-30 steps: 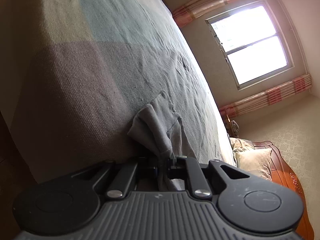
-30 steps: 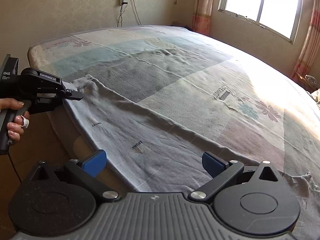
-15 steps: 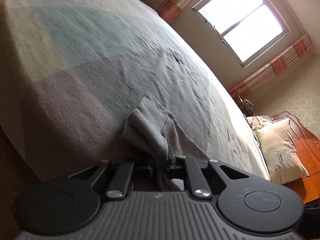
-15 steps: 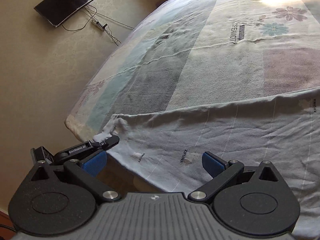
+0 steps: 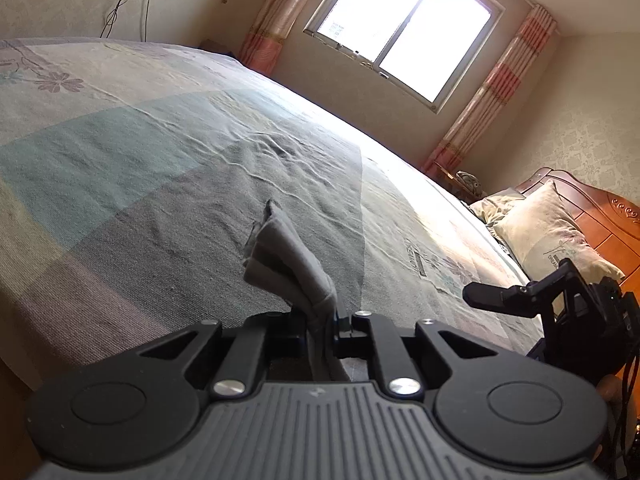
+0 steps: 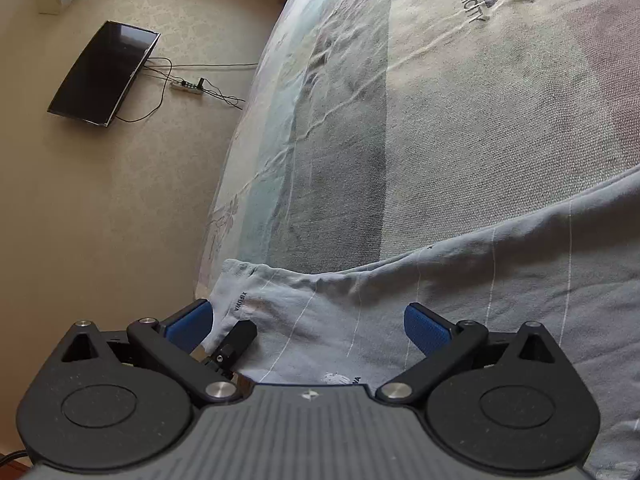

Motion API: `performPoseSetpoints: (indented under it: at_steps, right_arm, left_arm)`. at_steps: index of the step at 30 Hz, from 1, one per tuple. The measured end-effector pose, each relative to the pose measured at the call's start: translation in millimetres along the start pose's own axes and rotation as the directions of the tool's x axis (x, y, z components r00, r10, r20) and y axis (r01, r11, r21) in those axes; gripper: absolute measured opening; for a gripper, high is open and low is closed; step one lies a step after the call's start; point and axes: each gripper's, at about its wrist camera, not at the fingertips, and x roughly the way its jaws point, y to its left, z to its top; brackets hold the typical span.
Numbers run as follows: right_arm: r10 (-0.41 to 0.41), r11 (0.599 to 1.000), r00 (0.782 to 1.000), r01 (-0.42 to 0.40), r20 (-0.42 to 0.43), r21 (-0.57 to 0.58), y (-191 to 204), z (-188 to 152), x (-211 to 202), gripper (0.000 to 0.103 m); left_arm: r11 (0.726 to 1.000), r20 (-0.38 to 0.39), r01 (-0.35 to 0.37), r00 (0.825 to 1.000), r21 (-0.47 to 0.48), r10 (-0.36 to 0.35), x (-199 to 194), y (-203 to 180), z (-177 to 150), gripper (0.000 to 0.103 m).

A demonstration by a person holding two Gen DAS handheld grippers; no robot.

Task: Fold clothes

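A pale grey-blue garment (image 6: 460,292) with thin white stripes is spread on the near part of a big bed (image 6: 460,112). Its long side runs along the near edge of the bed, from the bed's corner at the left across to the right of the right wrist view. One end of it reaches the corner, where a bunched bit of the cloth (image 5: 288,264) is pinched tight in the left gripper (image 5: 324,320). That bit sticks up and points away over the bed, toward the window (image 5: 404,28). The two fingers of the left gripper are pressed together on the cloth.

The right gripper (image 6: 308,320) is held just above the garment, near the pinched corner. Its blue pads (image 6: 424,328) are spread wide apart and nothing is held between them. The tip of the left gripper is seen just beside its left pad.

A pillow (image 5: 548,232) is seen at the far end of the bed. A dark screen (image 6: 104,72) is seen on the wall.
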Motion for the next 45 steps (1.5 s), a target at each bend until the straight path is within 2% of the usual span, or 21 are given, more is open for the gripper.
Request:
performPoseSetpoints:
  at_steps: [4,15,23,27,31,36,45]
  right_arm:
    - [-0.03,1.0,1.0,0.03,0.004,0.002,-2.3,4.3,8.9,0.103]
    - [-0.097,0.995,0.994,0.098,0.049,-0.013,1.3,25.1,24.0,0.103]
    - [-0.061,0.998,0.996,0.063,-0.066,0.027,6.9,-19.6,6.3,0.103]
    - [-0.09,0.995,0.99,0.094,-0.107,0.034,8.5,-46.8,10.9,0.103]
    - [-0.118,0.993,0.987,0.117,-0.111,-0.014,18.9,-64.4,3.8,0.103]
    - [-0.147,0.988,0.989,0.145,-0.029,-0.061,23.1,-63.2,-30.8,0.103]
    - [-0.148,0.989,0.982,0.143,0.121,0.048,-8.1,-56.4,-115.1,0.103]
  left_arm:
    - [1.0,0.011,0.019,1.0,0.012,-0.019,-3.0,-6.3,0.5,0.01]
    - [0.999,0.008,0.032,0.999,-0.03,-0.031,-1.2,-3.1,-7.4,0.01]
    - [0.999,0.015,0.046,0.999,-0.024,-0.046,-3.6,-8.9,-3.9,0.01]
    - [0.998,0.02,0.054,0.998,-0.019,-0.054,-6.3,-13.1,-2.5,0.01]
    - [0.998,0.022,0.061,0.998,-0.017,-0.06,-7.8,-18.3,-4.0,0.01]
    - [0.997,0.025,0.077,0.997,-0.002,-0.077,-9.6,-31.1,-3.6,0.01]
    - [0.988,0.014,0.144,0.989,0.06,-0.145,-5.9,-70.0,-5.4,0.01]
